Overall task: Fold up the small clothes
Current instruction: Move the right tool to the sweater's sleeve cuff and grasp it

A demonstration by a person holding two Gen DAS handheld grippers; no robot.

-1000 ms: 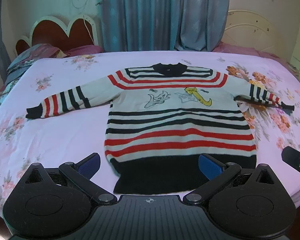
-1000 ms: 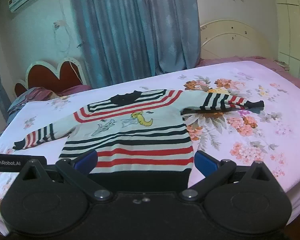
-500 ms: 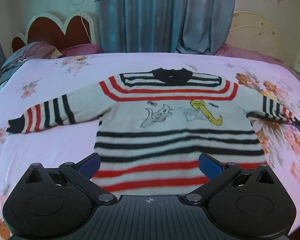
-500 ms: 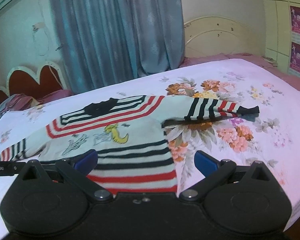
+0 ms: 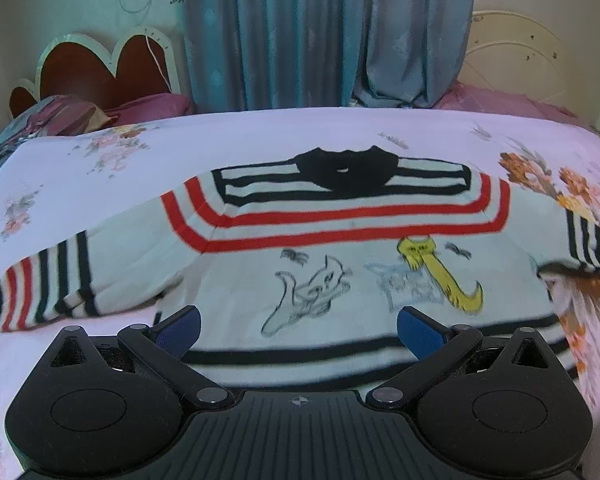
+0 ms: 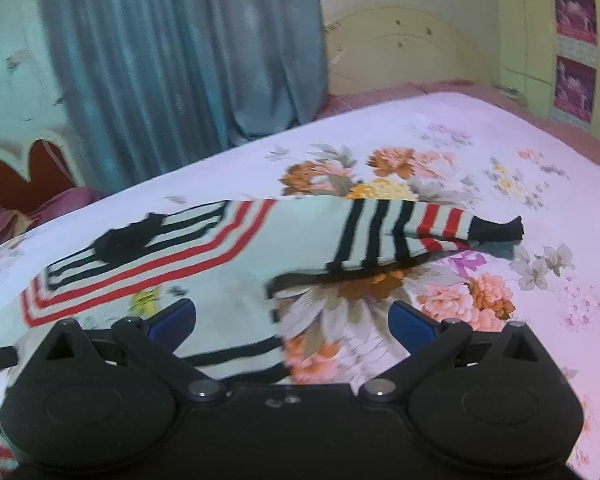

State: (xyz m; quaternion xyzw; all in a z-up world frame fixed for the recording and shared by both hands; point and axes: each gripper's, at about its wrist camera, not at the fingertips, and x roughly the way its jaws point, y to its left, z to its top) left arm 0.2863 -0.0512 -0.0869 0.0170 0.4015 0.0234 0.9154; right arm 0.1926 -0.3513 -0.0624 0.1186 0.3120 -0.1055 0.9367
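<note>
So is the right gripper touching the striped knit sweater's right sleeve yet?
Apart. In the right wrist view the open right gripper sits short of the sleeve, with floral bedsheet showing between them.

Bedspread [image 6: 500,152] open (sweater [image 5: 340,248] flat)

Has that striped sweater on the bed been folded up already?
No, the striped sweater lies spread flat on the bed, both sleeves stretched out sideways.

Sweater [image 5: 340,264] hem hidden behind tongs — R view blurred.
</note>
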